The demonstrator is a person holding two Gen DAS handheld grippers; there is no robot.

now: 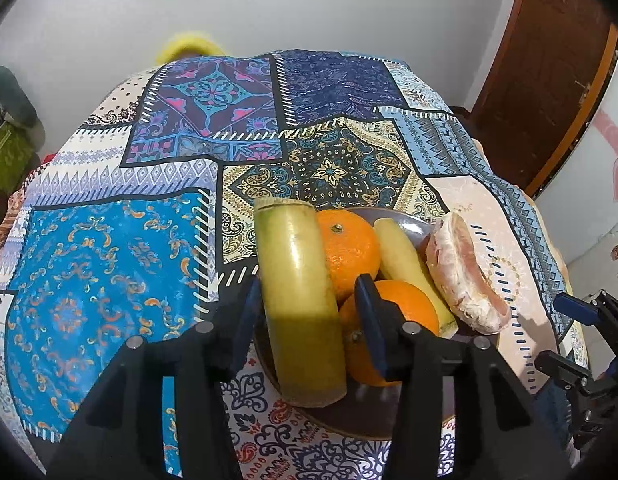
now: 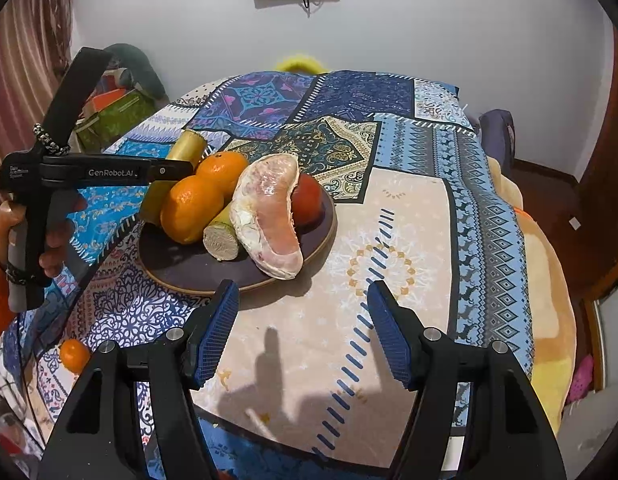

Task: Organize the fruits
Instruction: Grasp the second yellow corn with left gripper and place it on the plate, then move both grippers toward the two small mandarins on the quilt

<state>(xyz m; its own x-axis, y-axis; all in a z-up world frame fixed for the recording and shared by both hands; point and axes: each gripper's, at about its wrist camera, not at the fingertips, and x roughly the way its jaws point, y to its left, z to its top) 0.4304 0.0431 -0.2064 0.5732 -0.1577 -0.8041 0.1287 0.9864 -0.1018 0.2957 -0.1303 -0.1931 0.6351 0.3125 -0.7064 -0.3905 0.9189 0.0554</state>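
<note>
On the patchwork tablecloth the plate is crowded. My left gripper stands parted around the sugarcane piece, not pressing; my right gripper hangs open, empty. I judge the cane, propped on the oranges, could roll off.

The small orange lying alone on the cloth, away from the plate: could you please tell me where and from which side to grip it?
Grip the small orange across its middle, coming straight down from above. It is round, so any pair of opposite sides serves, and it sits alone on the tablecloth, apart from the plate. The right tongs stand open and empty, so they could take it.
</note>
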